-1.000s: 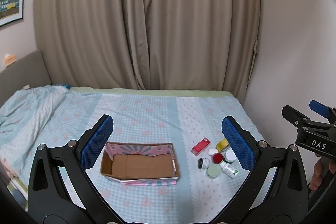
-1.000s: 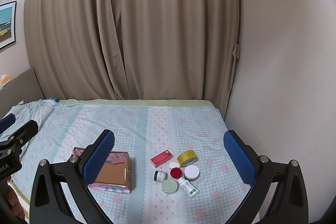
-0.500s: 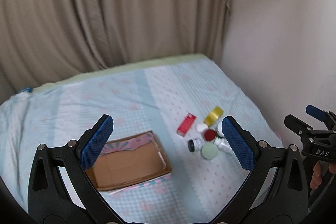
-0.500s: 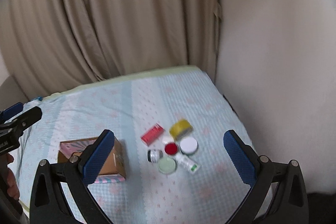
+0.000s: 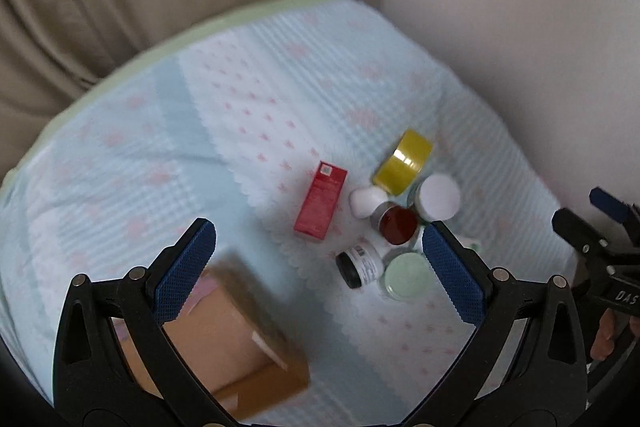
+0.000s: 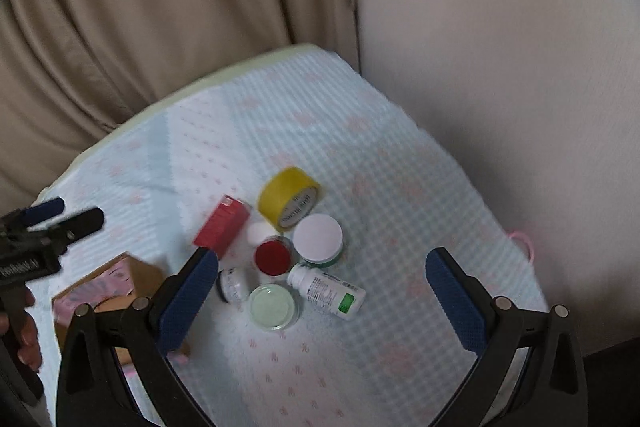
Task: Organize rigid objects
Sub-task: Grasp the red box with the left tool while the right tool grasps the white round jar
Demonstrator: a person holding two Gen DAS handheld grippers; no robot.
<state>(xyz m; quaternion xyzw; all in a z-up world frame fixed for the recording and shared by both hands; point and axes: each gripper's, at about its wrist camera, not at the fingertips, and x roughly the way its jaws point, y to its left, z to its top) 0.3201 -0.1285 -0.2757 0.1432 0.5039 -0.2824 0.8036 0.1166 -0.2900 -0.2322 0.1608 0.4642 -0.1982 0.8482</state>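
At the far left the cardboard box (image 5: 236,343) lies on the light blue bedspread (image 5: 256,99), and the left gripper (image 5: 316,267) hangs above its right edge with both blue pads wide apart and nothing between them. To the right of the box lies the red carton (image 5: 321,201), flat on the cloth. Next comes a tight cluster: a small black-capped jar (image 5: 359,266) on its side, a small white cap (image 5: 365,201), a red-lidded jar (image 5: 398,220), a pale green lid (image 5: 406,275), the yellow tape roll (image 5: 403,163) behind them and a white-lidded jar (image 5: 437,195). In the right wrist view a white pill bottle (image 6: 326,291) lies on its side just beside the green lid. The right gripper (image 6: 320,291) hovers over this cluster, its pads also spread wide and empty. Beige curtains (image 6: 160,7) hang behind the bed
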